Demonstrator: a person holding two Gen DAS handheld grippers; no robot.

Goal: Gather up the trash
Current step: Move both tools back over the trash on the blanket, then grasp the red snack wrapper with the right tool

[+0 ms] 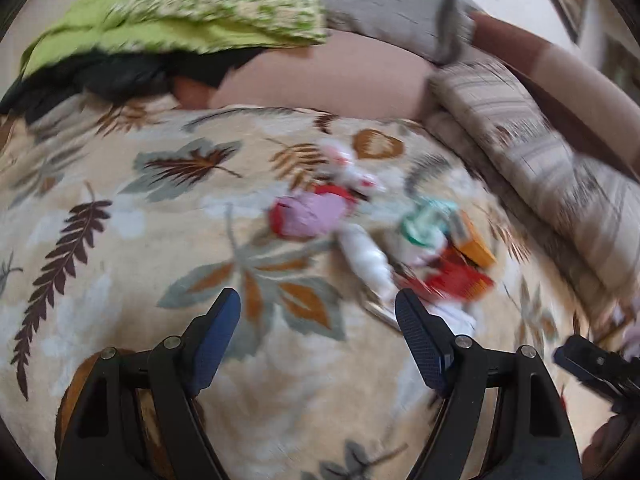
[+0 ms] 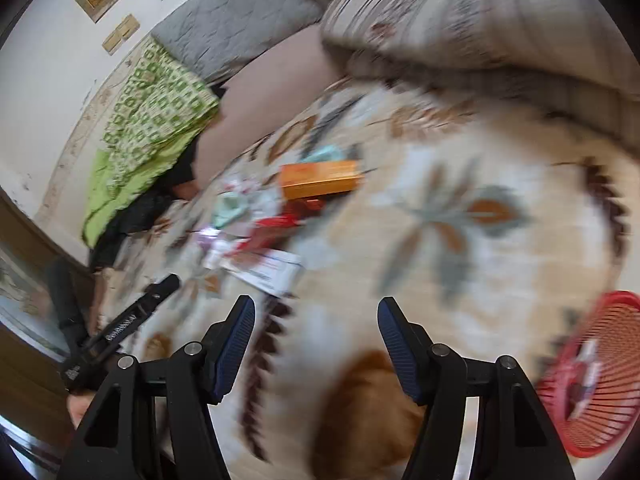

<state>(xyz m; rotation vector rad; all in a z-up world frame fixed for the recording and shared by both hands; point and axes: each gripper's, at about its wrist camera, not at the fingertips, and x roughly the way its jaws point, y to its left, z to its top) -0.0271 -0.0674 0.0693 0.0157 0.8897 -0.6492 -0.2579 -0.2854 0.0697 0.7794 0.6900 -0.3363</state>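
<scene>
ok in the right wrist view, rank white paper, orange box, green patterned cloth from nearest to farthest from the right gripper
1. white paper, just ahead of the left jaw
2. orange box, further up, centre
3. green patterned cloth, far upper left by the wall

I see leaf-print blanket [image 1: 120, 216] over bed, striped quilt [image 2: 460, 20], grey pillow [image 1: 392, 4], green cloth [image 2: 152, 112], white scuffed wall [image 2: 44, 92], daylight.
</scene>
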